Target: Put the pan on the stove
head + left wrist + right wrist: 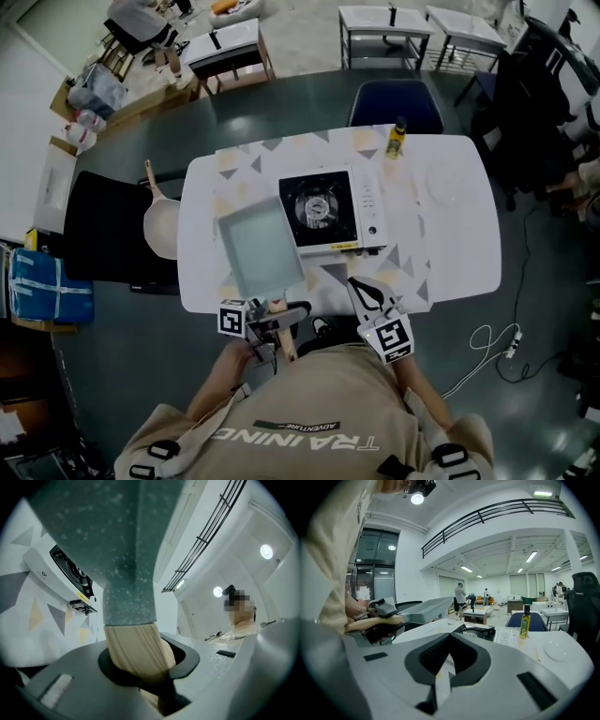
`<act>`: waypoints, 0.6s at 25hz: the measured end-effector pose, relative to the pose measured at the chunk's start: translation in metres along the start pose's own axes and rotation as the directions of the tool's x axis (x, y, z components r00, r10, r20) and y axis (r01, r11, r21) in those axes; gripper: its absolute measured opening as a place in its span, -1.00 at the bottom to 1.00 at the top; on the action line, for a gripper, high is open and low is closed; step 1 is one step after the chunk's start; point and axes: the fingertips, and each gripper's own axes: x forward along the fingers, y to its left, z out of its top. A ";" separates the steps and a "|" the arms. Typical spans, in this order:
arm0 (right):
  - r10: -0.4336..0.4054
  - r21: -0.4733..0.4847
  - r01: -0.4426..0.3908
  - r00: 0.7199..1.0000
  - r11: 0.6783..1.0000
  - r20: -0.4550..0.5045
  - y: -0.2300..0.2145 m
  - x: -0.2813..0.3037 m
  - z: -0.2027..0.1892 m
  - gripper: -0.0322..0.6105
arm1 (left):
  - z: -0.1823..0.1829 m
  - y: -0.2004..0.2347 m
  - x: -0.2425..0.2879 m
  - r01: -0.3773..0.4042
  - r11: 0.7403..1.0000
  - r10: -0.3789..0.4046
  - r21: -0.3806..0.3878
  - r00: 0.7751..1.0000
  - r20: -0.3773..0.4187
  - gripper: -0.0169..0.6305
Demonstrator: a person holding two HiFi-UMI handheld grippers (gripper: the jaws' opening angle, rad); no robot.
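Note:
A rectangular grey-green pan [261, 251] with a wooden handle [279, 313] hangs tilted over the white table [450, 253], just left of the white portable gas stove [330, 212]. My left gripper [272, 321] is shut on the handle [137, 648]; the left gripper view shows the pan's speckled underside [108, 531] and the stove [70, 573] beyond. My right gripper [361, 289] sits at the table's front edge, right of the pan, shut and holding nothing. The right gripper view looks past that gripper [449, 660] to the pan [426, 607] and stove [476, 631].
A yellow oil bottle [397, 141] stands at the table's far edge and a clear plate [448, 182] lies right of the stove. A round cream pan [161, 225] rests on a black chair at the left. A blue chair [396, 103] stands behind the table.

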 end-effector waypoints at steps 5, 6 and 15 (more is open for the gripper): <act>0.040 -0.033 -0.039 0.999 0.999 0.021 -0.021 0.026 0.006 -0.89 | 0.023 0.009 0.011 -0.008 1.000 0.008 -0.007 1.000 0.007 -0.66; 0.051 -0.035 -0.050 0.998 0.998 0.027 -0.027 0.031 0.008 -0.89 | 0.030 0.010 0.014 -0.015 1.000 0.015 0.002 1.000 0.007 -0.66; 0.154 -0.069 -0.150 0.987 0.986 0.051 -0.074 0.061 0.020 -0.89 | 0.078 0.025 0.053 -0.050 0.999 0.049 0.014 0.998 0.034 -0.66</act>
